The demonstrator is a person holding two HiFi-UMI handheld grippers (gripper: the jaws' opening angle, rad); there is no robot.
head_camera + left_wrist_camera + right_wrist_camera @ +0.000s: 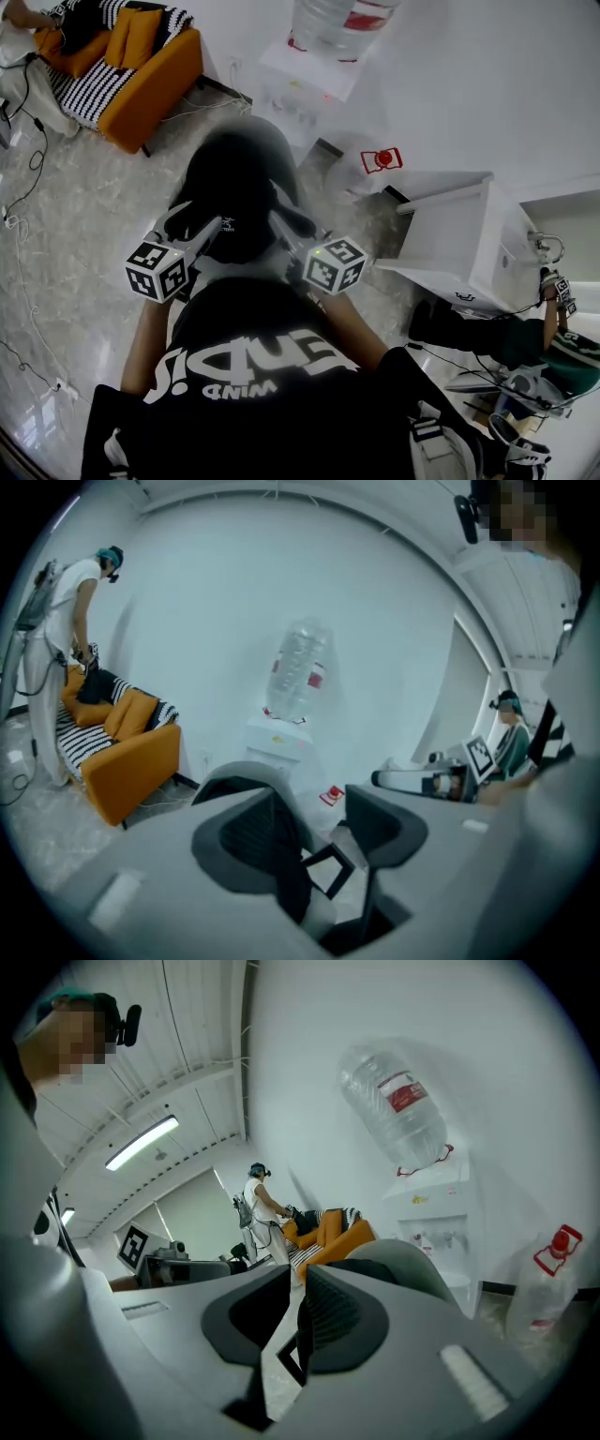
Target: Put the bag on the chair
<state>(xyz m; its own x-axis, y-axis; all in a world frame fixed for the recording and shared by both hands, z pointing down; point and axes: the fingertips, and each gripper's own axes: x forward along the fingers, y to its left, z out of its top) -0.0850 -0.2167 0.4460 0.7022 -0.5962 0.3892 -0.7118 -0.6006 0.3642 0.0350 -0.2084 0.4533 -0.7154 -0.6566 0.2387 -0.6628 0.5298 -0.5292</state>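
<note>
Black bag [234, 192] is up off the floor, hanging between both tools on the near side of the water dispenser [309, 75]. It's blurred in the head view, so I can't make out details. The only chair-like seat I can see is the orange armchair [155, 89], well left of the dispenser, and I'd guess that's the target.

Step in hand, as I read it, is lift and carry.
- Get a real pinch on both sides before travelling.
- Keep the two tools level so the bag doesn't swing or slip toward one side.
- Carry it clear of the floor cables left of the dispenser and lower it onto the seat cushion, not the arm.

Left tool [314, 836] is about half open. Black strap webbing [281, 855] lies against one pad and a buckle loop [330, 869] sits in the gap. Floor shows between the strap and the other pad, so it looks hooked rather than clamped. That's the weak side.

Right tool [295, 1312] is nearly closed, pinching a thin black strap [298, 1335] between the pads.
</note>
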